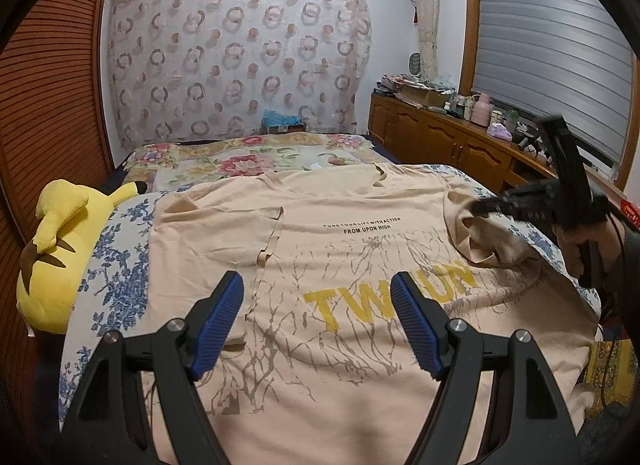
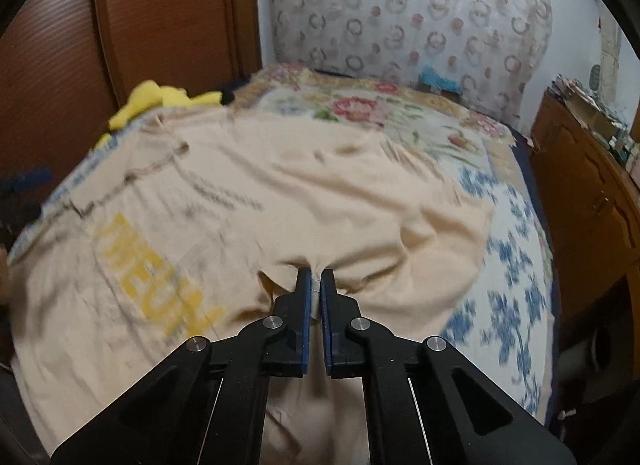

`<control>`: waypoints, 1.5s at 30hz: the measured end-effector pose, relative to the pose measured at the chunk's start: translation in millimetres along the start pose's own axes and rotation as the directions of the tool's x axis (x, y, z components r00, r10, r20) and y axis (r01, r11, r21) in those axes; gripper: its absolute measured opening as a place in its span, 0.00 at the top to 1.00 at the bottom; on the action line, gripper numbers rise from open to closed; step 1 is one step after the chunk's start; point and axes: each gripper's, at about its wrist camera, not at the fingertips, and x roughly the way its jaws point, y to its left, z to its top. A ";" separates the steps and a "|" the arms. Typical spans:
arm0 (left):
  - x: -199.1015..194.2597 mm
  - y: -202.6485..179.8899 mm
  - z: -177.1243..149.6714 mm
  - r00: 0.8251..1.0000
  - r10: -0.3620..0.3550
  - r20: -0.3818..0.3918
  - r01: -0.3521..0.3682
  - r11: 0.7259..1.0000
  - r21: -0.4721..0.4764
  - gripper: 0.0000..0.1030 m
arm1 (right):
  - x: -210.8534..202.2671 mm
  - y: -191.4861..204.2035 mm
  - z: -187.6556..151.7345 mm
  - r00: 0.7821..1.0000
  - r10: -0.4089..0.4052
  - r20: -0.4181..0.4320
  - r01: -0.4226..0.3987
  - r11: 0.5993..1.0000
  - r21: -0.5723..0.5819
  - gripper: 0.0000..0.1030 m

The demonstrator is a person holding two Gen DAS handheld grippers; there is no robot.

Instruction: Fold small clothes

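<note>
A beige T-shirt point(image 1: 340, 249) with yellow letters and a grey branch print lies spread on the bed, its left sleeve folded in over the body. My left gripper point(image 1: 318, 285) hovers over the shirt's lower middle, open, with nothing between its blue pads. In the left wrist view my right gripper point(image 1: 480, 207) is at the shirt's right edge, lifting a bunched fold. The right wrist view shows that gripper point(image 2: 316, 277) shut on a pinch of the T-shirt point(image 2: 280, 185), the fabric puckered around its tips.
A yellow plush toy point(image 1: 60, 253) lies at the bed's left side against a wooden wardrobe point(image 1: 48, 105). Blue-flowered bedding point(image 2: 508, 265) shows past the shirt's right edge. A wooden cabinet point(image 1: 440, 137) with clutter runs along the right wall under the window.
</note>
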 end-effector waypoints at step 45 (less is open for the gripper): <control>1.6 7.8 0.1 1.000 0.001 -0.028 -0.001 1.000 -0.019 0.26 | -35.3 36.0 -63.9 0.996 0.052 -0.066 -0.058 0.994 -0.093 0.91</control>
